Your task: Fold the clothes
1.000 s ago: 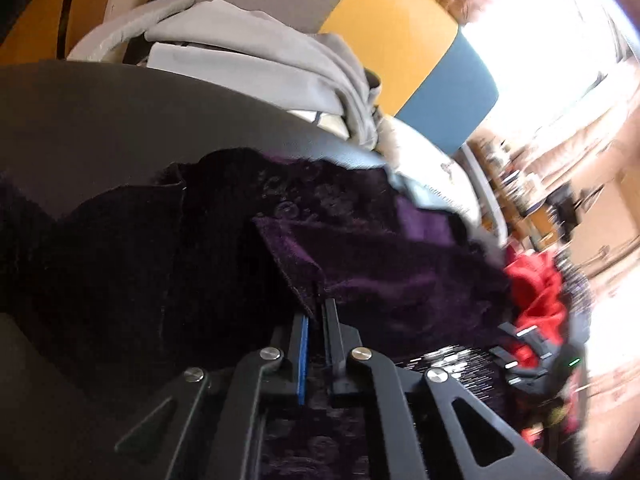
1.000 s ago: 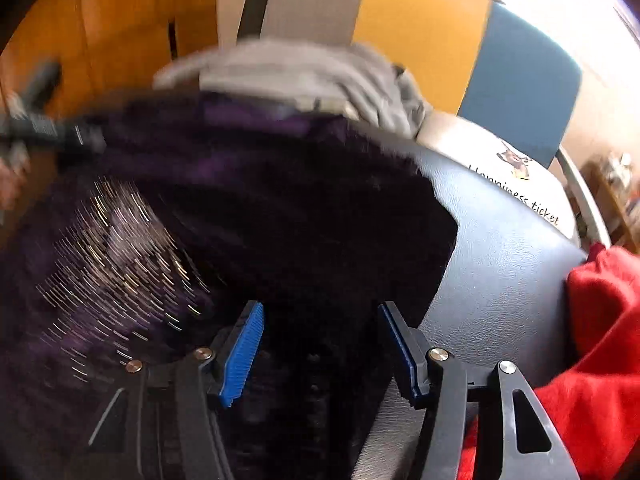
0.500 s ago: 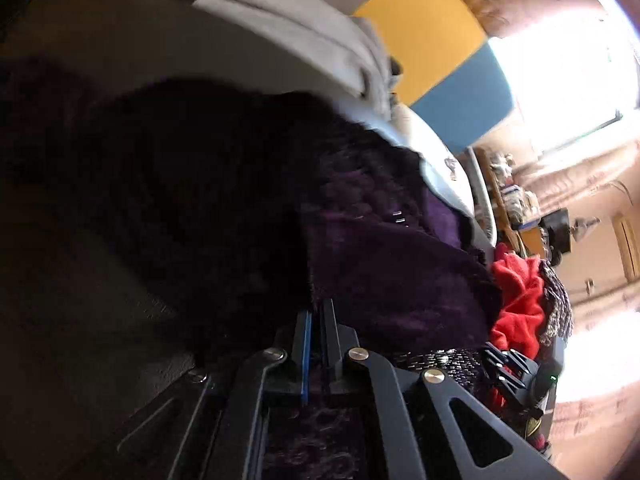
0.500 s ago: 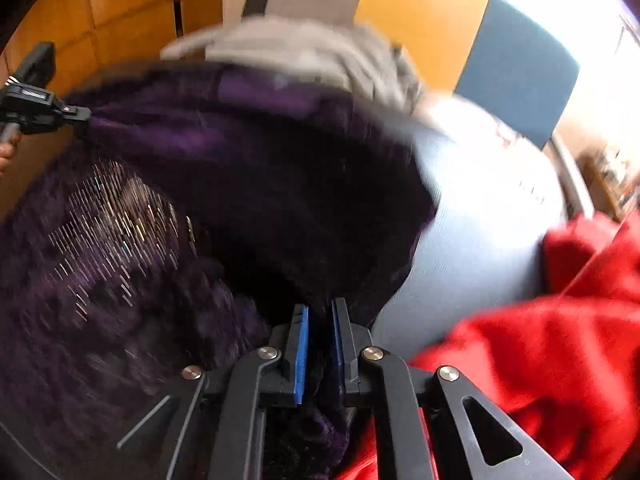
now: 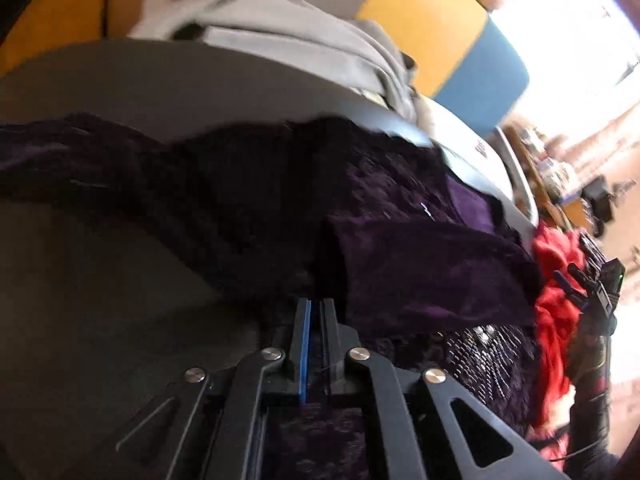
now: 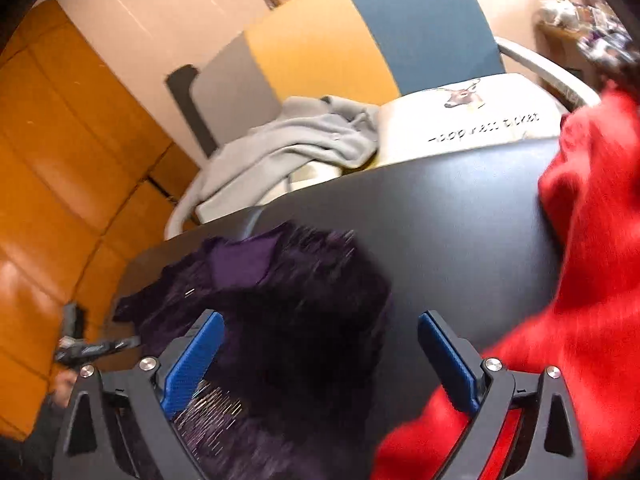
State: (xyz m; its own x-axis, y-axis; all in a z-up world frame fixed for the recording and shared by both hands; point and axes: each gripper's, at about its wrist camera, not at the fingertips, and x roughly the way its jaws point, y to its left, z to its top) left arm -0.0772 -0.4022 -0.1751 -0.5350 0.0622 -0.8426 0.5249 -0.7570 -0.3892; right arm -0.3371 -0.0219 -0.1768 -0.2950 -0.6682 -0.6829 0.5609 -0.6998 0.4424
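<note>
Left gripper (image 5: 316,308) apparently clamps the purple garment (image 5: 420,272); right gripper (image 6: 320,344) fingers apart

right tongs (image 6: 316,354) sprung open off the purple garment (image 6: 280,304), now raised above it

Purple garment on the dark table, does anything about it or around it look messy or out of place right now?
The purple garment lies bunched and uneven on the dark table, not flat. A red garment is crumpled at the table's right edge, and a grey garment is heaped on the chair behind. The left gripper is clamped on purple fabric; the right gripper is open.
</note>
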